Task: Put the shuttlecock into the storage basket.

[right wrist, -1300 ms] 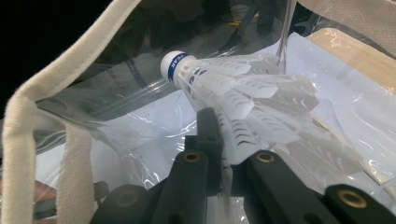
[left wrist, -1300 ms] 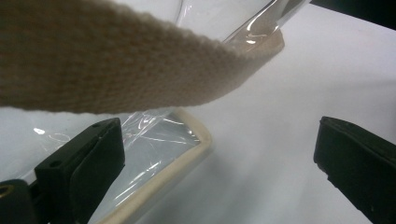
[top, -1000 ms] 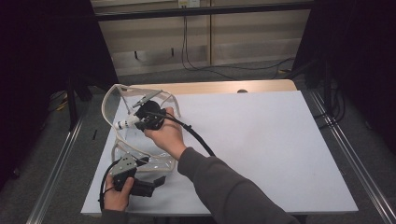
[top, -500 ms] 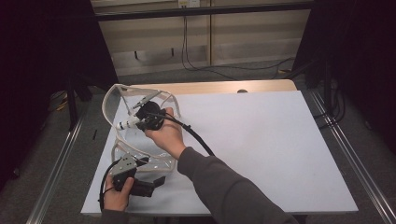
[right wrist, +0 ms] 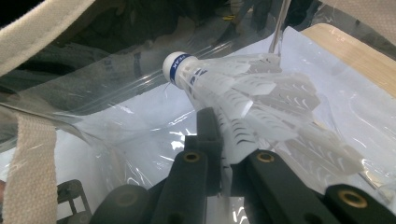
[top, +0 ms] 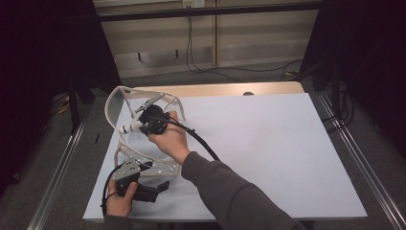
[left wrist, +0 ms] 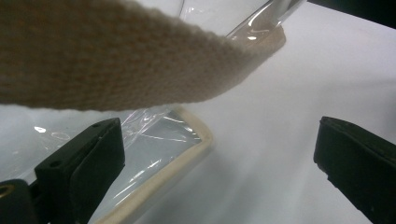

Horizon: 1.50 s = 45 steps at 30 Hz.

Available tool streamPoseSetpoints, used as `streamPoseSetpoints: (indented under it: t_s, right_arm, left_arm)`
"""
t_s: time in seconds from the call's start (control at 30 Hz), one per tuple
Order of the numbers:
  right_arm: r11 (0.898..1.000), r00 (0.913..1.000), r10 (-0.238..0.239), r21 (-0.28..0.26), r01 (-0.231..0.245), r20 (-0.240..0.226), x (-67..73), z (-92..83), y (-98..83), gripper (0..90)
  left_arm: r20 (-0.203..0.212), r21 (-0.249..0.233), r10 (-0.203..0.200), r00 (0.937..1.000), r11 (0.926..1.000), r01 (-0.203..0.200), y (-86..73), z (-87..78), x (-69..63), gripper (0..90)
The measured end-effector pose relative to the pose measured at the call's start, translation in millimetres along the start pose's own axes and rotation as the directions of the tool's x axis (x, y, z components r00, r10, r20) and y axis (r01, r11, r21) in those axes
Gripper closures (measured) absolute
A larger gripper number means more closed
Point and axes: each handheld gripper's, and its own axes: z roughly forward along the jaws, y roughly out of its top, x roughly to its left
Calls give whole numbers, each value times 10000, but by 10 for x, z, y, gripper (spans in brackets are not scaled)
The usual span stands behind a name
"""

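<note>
Nothing moved; shuttlecock (right wrist: 243,98) band "PEAK"

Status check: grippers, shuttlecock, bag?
Right gripper shut on white feathered shuttlecock, inside clear plastic bag. Left gripper open beside bag's cream strap.

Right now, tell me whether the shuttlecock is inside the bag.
Inside: the shuttlecock, pinched by the right gripper, sits within the clear bag.

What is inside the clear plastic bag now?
Inside the clear plastic bag is a white shuttlecock, pinched by the right gripper. The bag's lower part is hidden behind the hand.
</note>
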Motion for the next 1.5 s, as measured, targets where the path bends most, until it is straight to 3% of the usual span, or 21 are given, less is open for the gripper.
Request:
streamPoseSetpoints:
  t_s: [0.7, 1.5]
  right_arm:
    - [10000, 9999, 52, 32, -52, -95, 72, 34, -16, 881]
    - [9996, 9998, -107, 280, 102, 175, -27, 83, -78, 880]
  left_arm:
    - [-45, 68, 51, 10000, 10000, -51, 3, -15, 5, 20]
    - [-34, 31, -5, 10000, 10000, 5, -7, -21, 8, 20]
